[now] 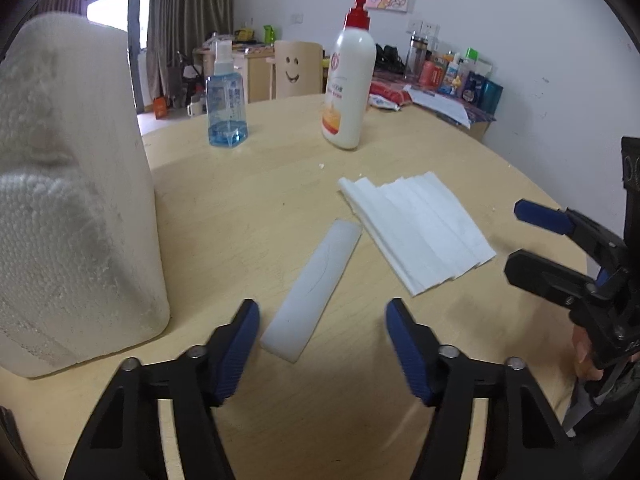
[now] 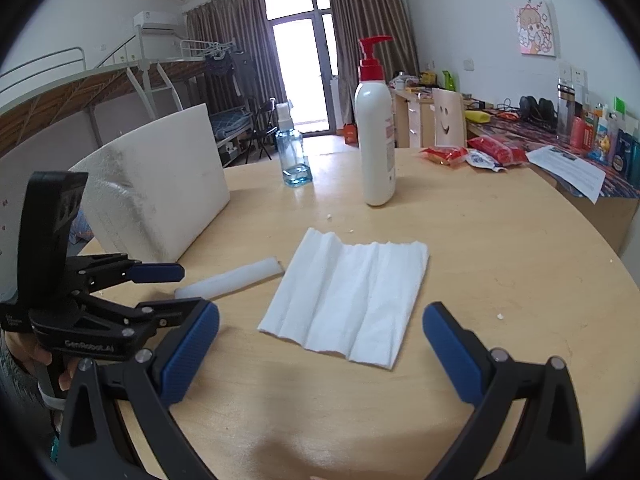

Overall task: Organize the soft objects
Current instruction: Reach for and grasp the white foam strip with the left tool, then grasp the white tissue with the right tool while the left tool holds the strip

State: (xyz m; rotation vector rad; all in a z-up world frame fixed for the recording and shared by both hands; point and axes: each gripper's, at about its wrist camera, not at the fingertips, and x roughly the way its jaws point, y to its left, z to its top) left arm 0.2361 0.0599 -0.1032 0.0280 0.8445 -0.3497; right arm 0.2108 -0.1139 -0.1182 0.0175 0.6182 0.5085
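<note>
So, what we see:
L gripper (image 1: 320, 344): jaws apart, white foam strip (image 1: 312, 288) just ahead, untouched.
R gripper (image 2: 320, 344): jaws wide, empty (tissue (image 2: 348, 300) mid-table (image 2: 500, 240)).

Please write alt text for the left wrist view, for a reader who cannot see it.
The left gripper, jaws apart, hovers over a white foam strip on a round wooden table. A creased white tissue lies right of the strip, a large white foam block stands at left, and a blue spray bottle and a lotion pump bottle stand behind.

"GenRobot.AI" stands on the left gripper (image 2: 168, 288) body.
</note>
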